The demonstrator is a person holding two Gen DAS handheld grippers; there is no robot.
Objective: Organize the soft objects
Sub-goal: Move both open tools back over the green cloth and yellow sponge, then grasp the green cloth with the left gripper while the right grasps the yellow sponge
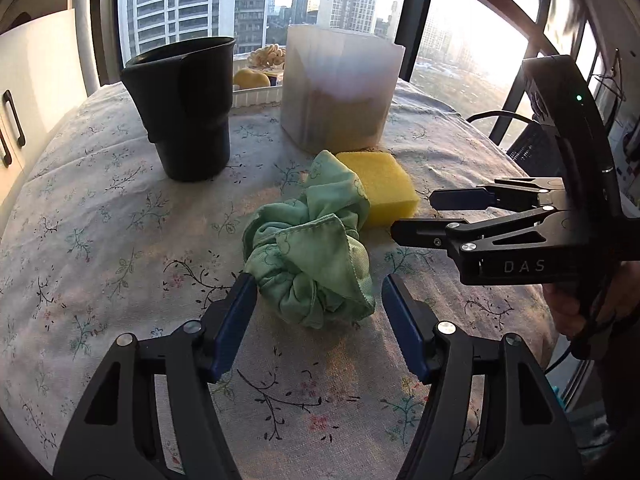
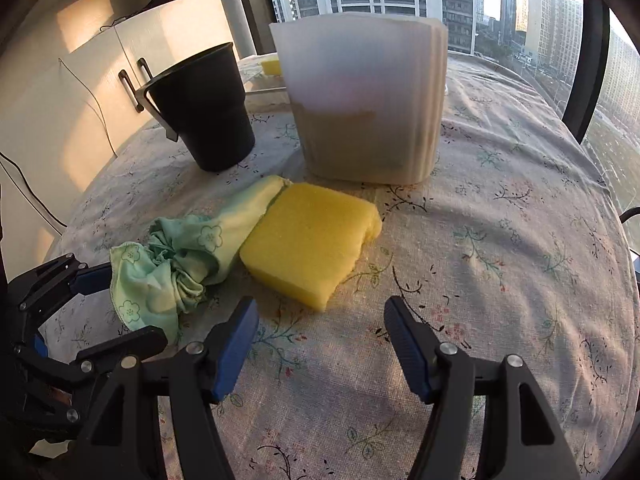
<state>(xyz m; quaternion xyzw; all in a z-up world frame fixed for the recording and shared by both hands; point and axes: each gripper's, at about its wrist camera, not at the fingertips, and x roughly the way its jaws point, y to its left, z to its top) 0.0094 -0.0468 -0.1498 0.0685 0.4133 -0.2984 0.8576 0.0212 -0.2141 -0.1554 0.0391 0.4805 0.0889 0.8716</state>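
A crumpled green cloth lies mid-table on the floral tablecloth, touching a yellow sponge to its right. My left gripper is open, its blue pads on either side of the cloth's near end without pressing it. In the right wrist view the sponge lies just ahead of my open right gripper, which holds nothing. The cloth and left gripper show at its left. The right gripper also appears beside the sponge in the left wrist view.
A black bin stands at the back left and a translucent white container behind the sponge. A white tray with yellow items sits by the window. A white cabinet is left of the table, and a dark chair stands at the right edge.
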